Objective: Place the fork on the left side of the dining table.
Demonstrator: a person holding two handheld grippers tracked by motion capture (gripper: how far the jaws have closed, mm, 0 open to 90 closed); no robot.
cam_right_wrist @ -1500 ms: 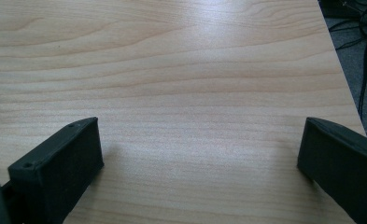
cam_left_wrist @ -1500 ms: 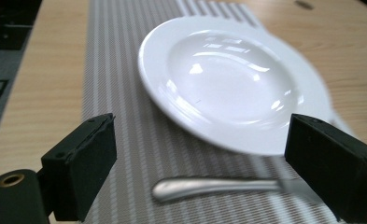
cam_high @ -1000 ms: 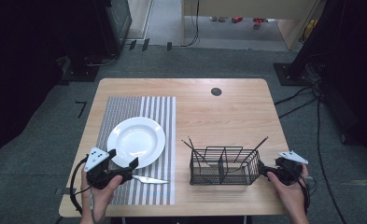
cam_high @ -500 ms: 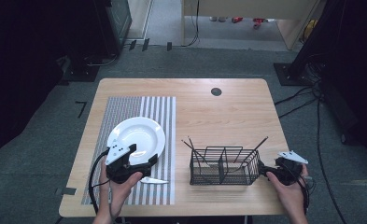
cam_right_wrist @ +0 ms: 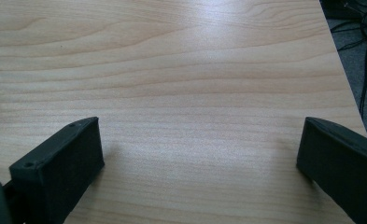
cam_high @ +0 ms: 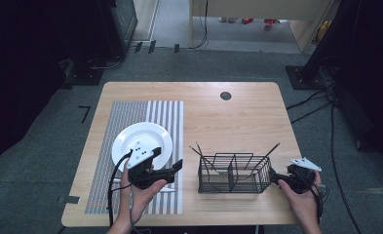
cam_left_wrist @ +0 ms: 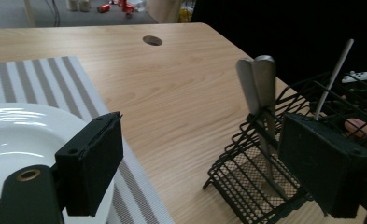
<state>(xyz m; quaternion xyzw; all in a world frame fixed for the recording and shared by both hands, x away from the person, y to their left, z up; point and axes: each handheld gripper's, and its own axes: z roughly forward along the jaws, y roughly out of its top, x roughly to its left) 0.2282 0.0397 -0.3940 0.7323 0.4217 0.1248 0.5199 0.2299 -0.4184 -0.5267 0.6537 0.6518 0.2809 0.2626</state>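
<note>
My left gripper (cam_high: pixel 177 166) hovers over the striped placemat (cam_high: pixel 130 112), at the white plate's (cam_high: pixel 141 142) near right rim, pointing right toward the black wire cutlery basket (cam_high: pixel 233 173). Its jaws stand open (cam_left_wrist: pixel 209 172) and have just been closing a little, with nothing between them. Ahead of them in the left gripper view, the plate (cam_left_wrist: pixel 22 135) lies at the left and the basket (cam_left_wrist: pixel 246 182) at the right, with two metal handles (cam_left_wrist: pixel 258 84) standing in it. My right gripper (cam_high: pixel 277 180) rests at the basket's right end, open (cam_right_wrist: pixel 200 163) over bare wood.
A piece of cutlery (cam_high: pixel 166 190) peeks out from under my left hand on the placemat. Thin utensils lean out of the basket at both ends. A round cable hole (cam_high: pixel 225 95) sits at the table's far side. The table edge (cam_right_wrist: pixel 344 74) runs close on the right.
My left gripper has moved right and slightly up, from the plate's near left to its near right, closer to the basket; the hand now covers most of the knife. The right hand stayed put.
</note>
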